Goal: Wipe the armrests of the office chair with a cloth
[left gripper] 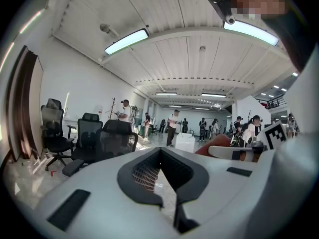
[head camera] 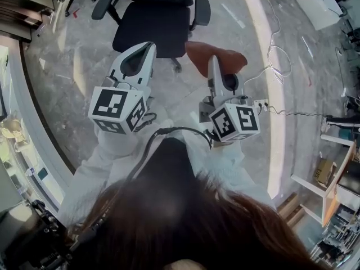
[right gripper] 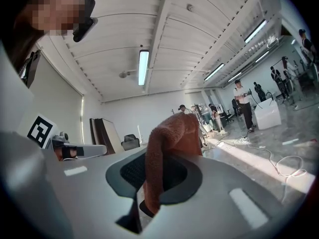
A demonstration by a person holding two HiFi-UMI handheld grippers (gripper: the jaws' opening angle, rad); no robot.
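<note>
The rust-brown cloth (right gripper: 169, 148) is hanging clamped between the jaws of the right claw (head camera: 214, 65), drooping over their tips. It is being held in the air above the grey floor (head camera: 79, 66), near the front of the black office chair (head camera: 152, 30). The chair's armrests (head camera: 201, 10) are standing apart from the cloth. The left claw (head camera: 147, 48) is hovering beside the right one, clenched and grasping nothing, pointing toward the chair's seat. A white cable (head camera: 278, 49) is trailing across the floor at right.
</note>
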